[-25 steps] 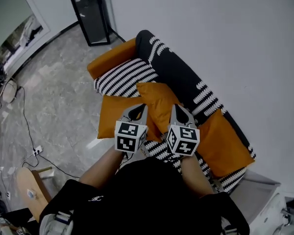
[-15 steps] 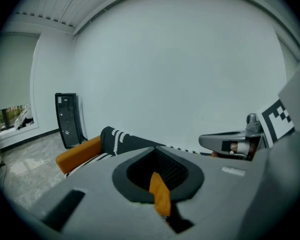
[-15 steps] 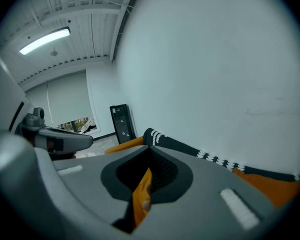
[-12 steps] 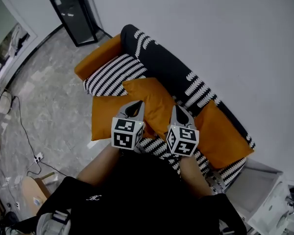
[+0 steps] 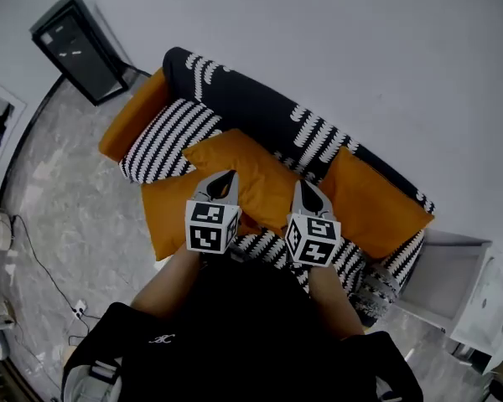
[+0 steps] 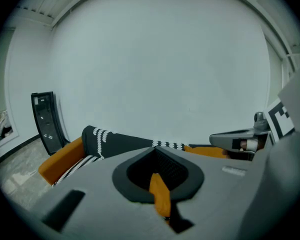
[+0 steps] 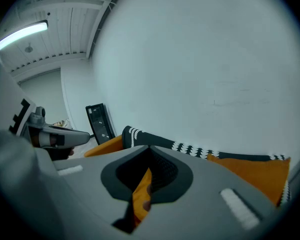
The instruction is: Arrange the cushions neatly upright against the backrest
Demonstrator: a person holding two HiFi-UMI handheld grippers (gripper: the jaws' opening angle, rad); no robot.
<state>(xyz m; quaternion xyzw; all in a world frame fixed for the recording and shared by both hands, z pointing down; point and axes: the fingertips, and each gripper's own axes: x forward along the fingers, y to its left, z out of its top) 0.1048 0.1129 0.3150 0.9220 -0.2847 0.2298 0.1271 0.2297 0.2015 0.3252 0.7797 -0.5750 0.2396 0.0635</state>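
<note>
Left gripper view shows the left gripper pinched shut on a fold of orange fabric, and the right gripper is clamped on the same cloth in the same way. Each bites the near edge of the middle orange cushion, one toward each corner, probably so it can be lifted square and tipped back without twisting. That cushion lies tilted over the middle of the seat, its far edge close to the patterned backrest, not yet upright. Toward the sofa's left end a striped cushion rests beside the orange armrest, and a front orange cushion overhangs the front edge. At the right end, a right-end orange cushion already leans on the backrest.
</note>
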